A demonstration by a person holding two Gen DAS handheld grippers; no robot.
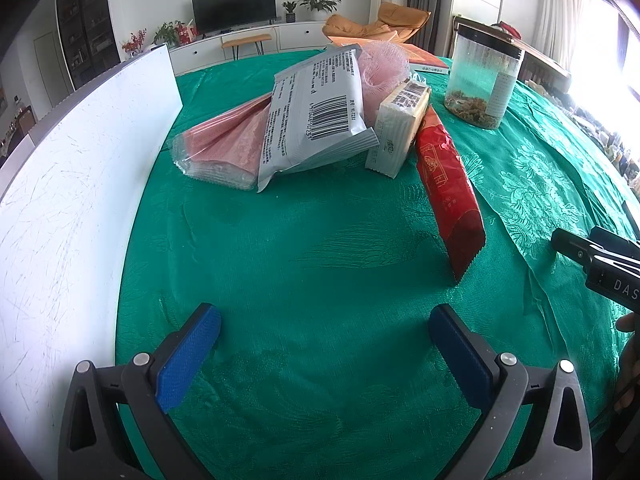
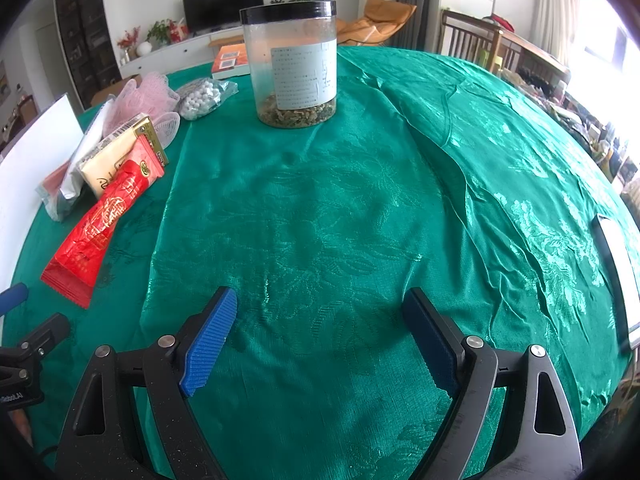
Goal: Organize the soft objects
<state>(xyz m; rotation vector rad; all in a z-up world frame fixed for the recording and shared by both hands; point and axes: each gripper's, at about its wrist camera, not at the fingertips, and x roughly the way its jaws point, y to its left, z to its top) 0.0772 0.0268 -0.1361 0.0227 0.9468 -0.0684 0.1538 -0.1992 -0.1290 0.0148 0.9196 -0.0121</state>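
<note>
We hold the left tool (image 1: 324,356) and right tool (image 2: 320,340) released above the green-clothed bench (image 1: 320,260), nothing picked yet. The soft packets lie heaped left of the clear lidded plastic jar (image 1: 482,76); the long red foil packet (image 1: 446,184) is nearest. Next, we judge, the left tool must reach it and clamp gently.

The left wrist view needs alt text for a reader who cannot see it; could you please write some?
The open left tool hovers over a green tablecloth, facing a pile of soft packets: a grey pouch, pink packet, tissue pack and red packet. A clear jar stands behind, a white board at left.
</note>
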